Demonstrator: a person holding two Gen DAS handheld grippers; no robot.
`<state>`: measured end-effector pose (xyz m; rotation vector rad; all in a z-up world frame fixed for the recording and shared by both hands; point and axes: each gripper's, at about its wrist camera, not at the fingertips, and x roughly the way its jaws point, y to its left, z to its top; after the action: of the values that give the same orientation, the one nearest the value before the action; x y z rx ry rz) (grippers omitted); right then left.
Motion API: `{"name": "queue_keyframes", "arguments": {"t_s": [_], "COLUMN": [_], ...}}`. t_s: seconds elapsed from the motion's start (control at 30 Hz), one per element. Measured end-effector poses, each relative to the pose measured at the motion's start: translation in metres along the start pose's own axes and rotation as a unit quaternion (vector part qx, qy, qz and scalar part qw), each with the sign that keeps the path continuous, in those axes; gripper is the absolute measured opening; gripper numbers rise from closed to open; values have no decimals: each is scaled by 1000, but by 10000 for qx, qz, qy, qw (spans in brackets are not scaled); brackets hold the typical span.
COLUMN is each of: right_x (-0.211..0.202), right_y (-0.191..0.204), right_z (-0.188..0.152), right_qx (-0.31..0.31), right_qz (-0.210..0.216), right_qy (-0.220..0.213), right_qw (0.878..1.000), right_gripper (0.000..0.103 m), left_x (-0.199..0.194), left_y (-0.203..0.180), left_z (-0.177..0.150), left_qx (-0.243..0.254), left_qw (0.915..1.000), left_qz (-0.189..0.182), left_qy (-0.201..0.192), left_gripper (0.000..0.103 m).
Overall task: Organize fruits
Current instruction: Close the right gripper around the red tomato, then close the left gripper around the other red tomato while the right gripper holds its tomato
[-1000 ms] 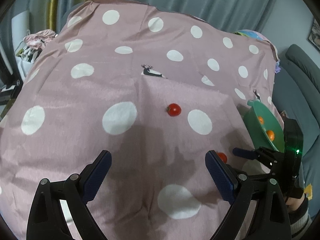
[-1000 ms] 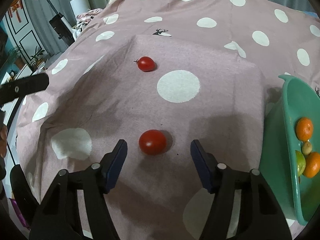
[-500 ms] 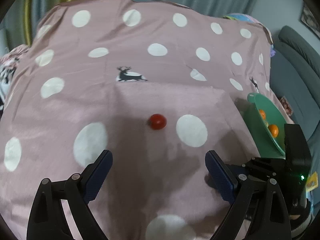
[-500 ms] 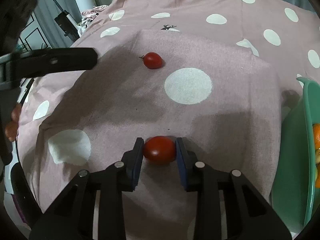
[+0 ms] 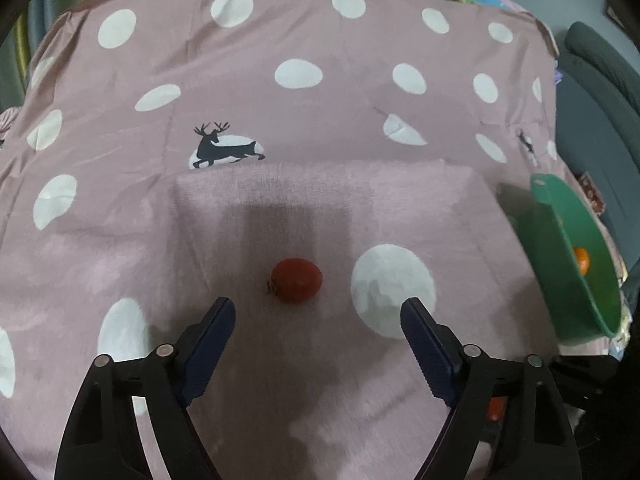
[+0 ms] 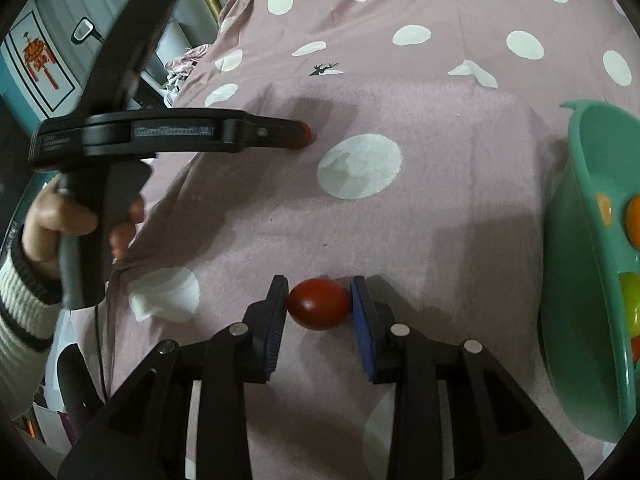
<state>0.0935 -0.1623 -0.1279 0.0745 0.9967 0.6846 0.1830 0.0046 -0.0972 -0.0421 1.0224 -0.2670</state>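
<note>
My right gripper (image 6: 319,298) is shut on a red cherry tomato (image 6: 319,309), held just above the pink dotted cloth. My left gripper (image 5: 318,312) is open, its fingers either side of and just short of a second red tomato (image 5: 296,280) on the cloth. In the right wrist view the left gripper (image 6: 298,136) shows from the side at that tomato (image 6: 307,133), mostly hidden behind its finger. A green bowl (image 6: 576,248) at the right holds oranges (image 6: 634,220) and a yellow-green fruit (image 6: 629,300); it also shows in the left wrist view (image 5: 560,248).
The pink polka-dot cloth (image 5: 304,128) covers a raised flat surface and drapes away at the far side and left. A grey sofa (image 5: 600,92) stands beyond the bowl. The person's left hand (image 6: 60,216) grips the left tool.
My right gripper has closed on the near tomato and holds it. My left gripper has moved forward and down toward the far tomato, staying open.
</note>
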Motion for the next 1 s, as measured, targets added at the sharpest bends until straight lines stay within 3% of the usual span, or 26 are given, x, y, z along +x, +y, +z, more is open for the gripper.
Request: {"name": "queue_keyframes", "arguments": {"t_s": [0.17, 0.43, 0.57, 1.0], "right_x": [1, 5, 9, 20], "right_y": [-2, 2, 3, 6], "right_z": [1, 3, 5, 17], "right_qx": [81, -54, -105, -417], "right_qz": [169, 136, 110, -199], "right_qy": [-46, -10, 63, 254], "right_qw": [9998, 9999, 9999, 9986], "right_gripper": [32, 32, 32, 32], "left_x": [19, 29, 30, -4], "left_y": [1, 2, 0, 1], "left_z": [5, 7, 7, -7], "left_qx": [21, 54, 127, -131], "left_qw": [9997, 9997, 9996, 9993], "left_qz": [174, 208, 246, -330], "left_qy": [175, 135, 75, -145], "left_gripper": [71, 54, 31, 31]}}
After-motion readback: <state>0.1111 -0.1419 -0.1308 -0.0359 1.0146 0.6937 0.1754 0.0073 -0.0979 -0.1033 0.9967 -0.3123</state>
